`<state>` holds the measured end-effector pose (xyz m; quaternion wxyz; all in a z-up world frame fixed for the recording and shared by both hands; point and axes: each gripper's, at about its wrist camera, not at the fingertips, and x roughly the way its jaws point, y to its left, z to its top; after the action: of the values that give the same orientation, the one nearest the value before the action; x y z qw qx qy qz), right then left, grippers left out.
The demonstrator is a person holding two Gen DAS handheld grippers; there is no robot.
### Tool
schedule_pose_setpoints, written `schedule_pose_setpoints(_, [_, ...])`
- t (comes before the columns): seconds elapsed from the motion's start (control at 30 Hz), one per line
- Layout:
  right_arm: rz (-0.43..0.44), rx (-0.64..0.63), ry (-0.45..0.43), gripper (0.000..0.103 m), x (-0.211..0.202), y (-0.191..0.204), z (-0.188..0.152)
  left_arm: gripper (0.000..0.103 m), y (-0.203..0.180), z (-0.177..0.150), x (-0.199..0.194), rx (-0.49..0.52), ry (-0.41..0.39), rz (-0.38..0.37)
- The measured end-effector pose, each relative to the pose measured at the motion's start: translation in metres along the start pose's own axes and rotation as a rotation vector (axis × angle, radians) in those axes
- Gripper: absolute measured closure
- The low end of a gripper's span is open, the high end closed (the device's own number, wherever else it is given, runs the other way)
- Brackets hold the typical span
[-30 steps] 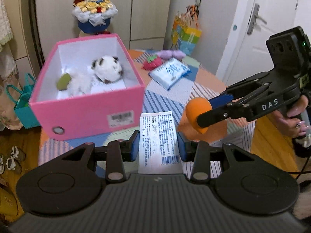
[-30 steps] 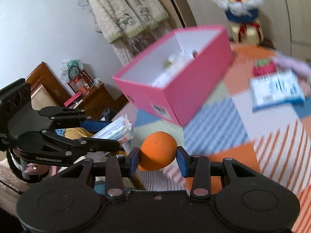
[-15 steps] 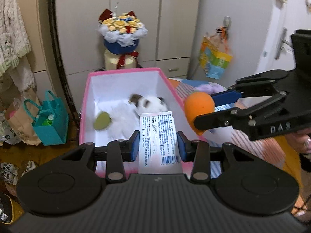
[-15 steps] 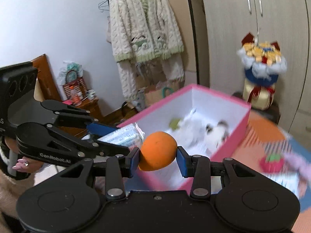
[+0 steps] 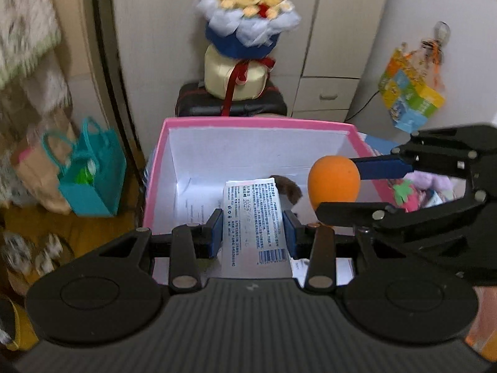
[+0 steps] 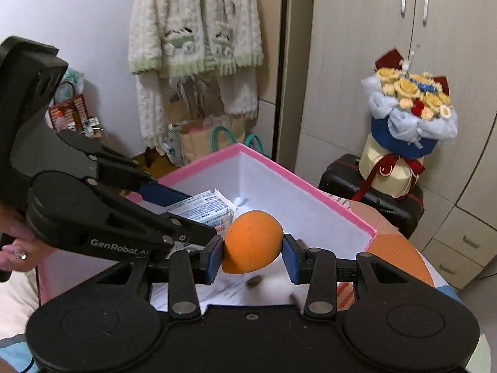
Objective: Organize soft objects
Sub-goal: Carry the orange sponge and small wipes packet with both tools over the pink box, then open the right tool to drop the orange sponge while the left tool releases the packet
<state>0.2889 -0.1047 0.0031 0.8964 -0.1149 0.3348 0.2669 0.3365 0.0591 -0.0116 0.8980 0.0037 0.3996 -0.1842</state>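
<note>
Left gripper (image 5: 253, 228): jaws clamping a white tissue pack (image 5: 254, 217) printed with small text and a barcode, blue pads pressing both of its long sides. The pack is hanging over the open pink box (image 5: 257, 123), near its front wall.

Right gripper (image 6: 252, 259): jaws squeezing an orange foam ball (image 6: 252, 241) between blue pads. The ball is hovering above the box interior, to the right of the tissue pack and just beside it.

Pink box: white inside, standing on a striped cloth; a furry brown-and-white plush toy (image 5: 290, 188) is lying on its floor, mostly hidden behind the pack.

Surroundings: a flower bouquet (image 6: 410, 115) in blue wrapping is sitting on a dark case beyond the box; a teal bag (image 5: 90, 180) is standing on the floor to the left; a knitted cardigan (image 6: 195, 31) is hanging on the far wall.
</note>
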Motion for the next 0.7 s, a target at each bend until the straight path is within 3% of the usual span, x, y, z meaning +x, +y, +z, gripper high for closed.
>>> schedule_pose_setpoints(0.23, [0.048,0.04,0.029,0.056,0.028,-0.017,-0.001,0.064,0.002,0.004,0.029,-0.009,0.049,0.061])
schedule_pose_setpoints(0.33, [0.067,0.078,0.031,0.054,0.035,-0.026,-0.003,0.063,0.005,0.007,0.034,-0.038,0.052,0.049])
schedule_pose_setpoints(0.4, [0.094,0.129,0.032,0.05,0.037,-0.034,-0.005,0.061,0.008,0.006,0.029,-0.056,0.037,0.02])
schedule_pose_setpoints(0.53, [0.158,0.184,-0.024,0.049,0.02,-0.043,-0.013,0.039,0.0,-0.006,-0.002,-0.019,-0.072,0.046])
schedule_pose_setpoints(0.7, [0.148,0.204,-0.084,0.048,-0.012,-0.034,-0.02,0.039,-0.006,-0.022,-0.041,0.033,-0.13,0.01])
